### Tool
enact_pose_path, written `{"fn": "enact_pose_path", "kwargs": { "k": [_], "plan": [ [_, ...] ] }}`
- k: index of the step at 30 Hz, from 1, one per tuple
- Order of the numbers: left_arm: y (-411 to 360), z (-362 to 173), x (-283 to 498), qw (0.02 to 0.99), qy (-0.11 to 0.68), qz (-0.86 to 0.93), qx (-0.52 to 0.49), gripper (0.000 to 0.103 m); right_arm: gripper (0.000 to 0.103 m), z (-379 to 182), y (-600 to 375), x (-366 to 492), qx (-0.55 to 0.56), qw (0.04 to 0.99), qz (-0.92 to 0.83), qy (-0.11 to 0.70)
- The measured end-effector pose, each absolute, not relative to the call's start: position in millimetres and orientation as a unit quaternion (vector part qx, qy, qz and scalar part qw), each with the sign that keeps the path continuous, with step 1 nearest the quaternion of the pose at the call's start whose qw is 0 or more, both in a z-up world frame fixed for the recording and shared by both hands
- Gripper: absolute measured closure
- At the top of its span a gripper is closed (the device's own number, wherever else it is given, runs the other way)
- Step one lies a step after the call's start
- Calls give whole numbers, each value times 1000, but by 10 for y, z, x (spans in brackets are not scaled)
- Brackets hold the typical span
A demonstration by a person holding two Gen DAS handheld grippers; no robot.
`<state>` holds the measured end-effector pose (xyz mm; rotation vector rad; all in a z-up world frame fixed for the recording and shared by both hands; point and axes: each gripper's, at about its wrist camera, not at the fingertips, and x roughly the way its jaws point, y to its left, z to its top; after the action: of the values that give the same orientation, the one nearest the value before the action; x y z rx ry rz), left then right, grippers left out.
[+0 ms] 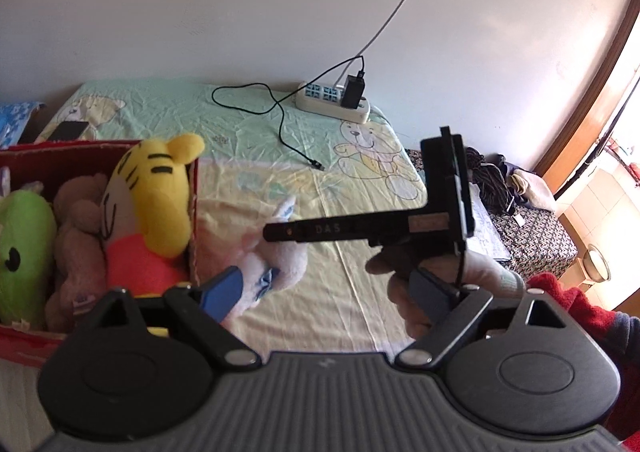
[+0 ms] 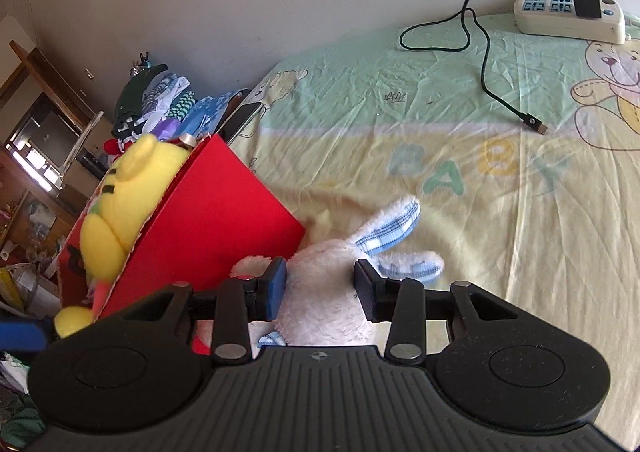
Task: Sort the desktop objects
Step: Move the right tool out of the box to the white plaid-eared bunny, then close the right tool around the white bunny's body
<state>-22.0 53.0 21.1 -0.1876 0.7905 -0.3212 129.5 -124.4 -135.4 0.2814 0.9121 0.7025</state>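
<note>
Right fingers (image 2: 280, 288): pressed against both sides of the white plush rabbit (image 2: 324, 292), holding its body.
Left gripper (image 1: 332, 288): fingers spread wide, nothing between them.
Rabbit: on the bed sheet (image 2: 500, 212), just beside the red box (image 2: 208, 220); checked blue ears (image 2: 392, 228) point away.
Handling: probably light, soft and squashy; fleece should not slip, nothing fragile.
Where to hold: round the thick body, as now; the ears look floppy and would let it swing.
Box: already holds a yellow tiger toy (image 1: 156, 204) and others.
</note>
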Motion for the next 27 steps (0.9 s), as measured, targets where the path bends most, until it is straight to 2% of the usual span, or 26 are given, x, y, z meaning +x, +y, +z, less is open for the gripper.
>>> {"fn": "enact_pose_path", "kwargs": {
  "k": [9,14,17,20,23,27],
  "plan": [
    [147,-96,246,888,421,-184,-21,7,56,-1582,-1832,1061,233,807,302,450],
    [-16,-364,483,880,447,-160,19,12,56,-1690,-1903,1195,296,774,308,468],
    [-74,-530,599,876,462,-130,51,19,56,-1735,-1921,1243,327,754,317,474],
    [-69,-683,712,866,486,-109,54,30,55,-1793,-1945,1284,354,735,321,482],
    [-77,-766,778,867,487,-88,62,30,50,-1869,-1941,1307,374,716,325,493],
    [-72,-782,826,866,490,-80,53,30,50,-1956,-1944,1350,408,691,326,500]
  ]
}}
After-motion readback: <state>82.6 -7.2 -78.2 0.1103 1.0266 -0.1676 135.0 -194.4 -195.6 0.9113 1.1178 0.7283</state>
